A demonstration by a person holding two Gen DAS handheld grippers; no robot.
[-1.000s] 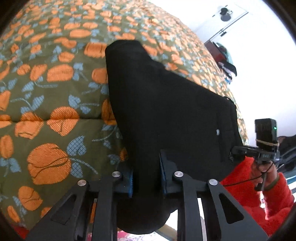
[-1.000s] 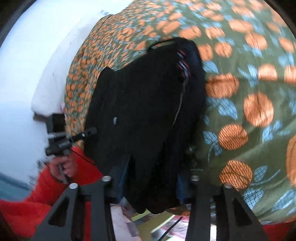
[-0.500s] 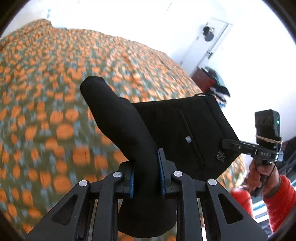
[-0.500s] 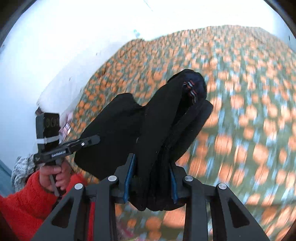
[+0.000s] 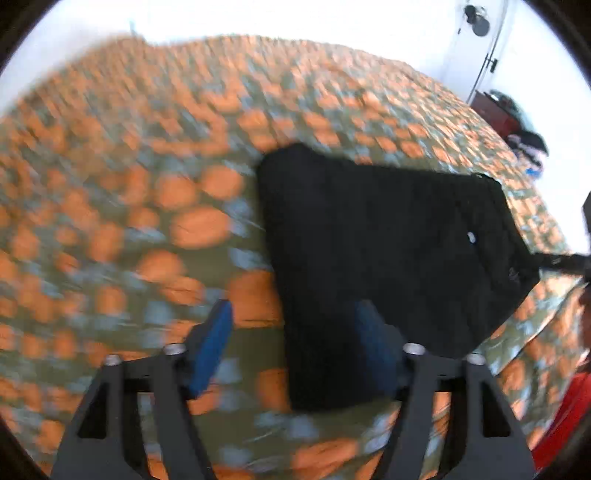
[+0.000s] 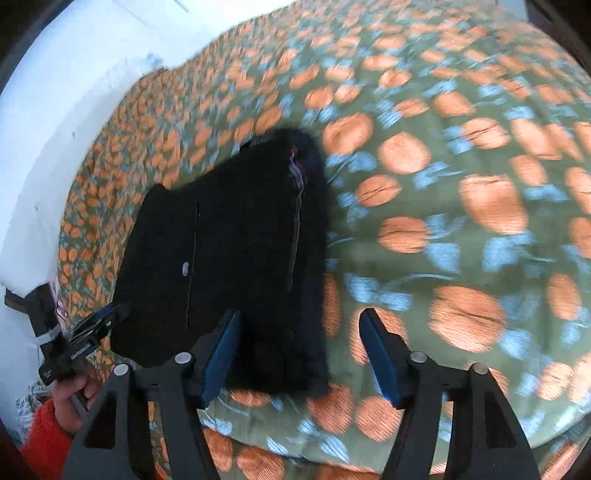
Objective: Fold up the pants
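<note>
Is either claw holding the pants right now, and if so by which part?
Nothing is held. The left claw and right claw are both open, and the folded black pants lie on the bedspread.

1. A bed cover [image 5: 155, 206] with orange flowers and pale blue leaves on olive green fills most of both views, blurred.
2. White walls [image 5: 295, 18] rise behind it, brightly lit.
3. A white door [image 5: 476, 48] stands at the far right.
4. Beside it, a dark red cabinet [image 5: 493, 114] holds heaped clothes [image 5: 526, 142].
</note>
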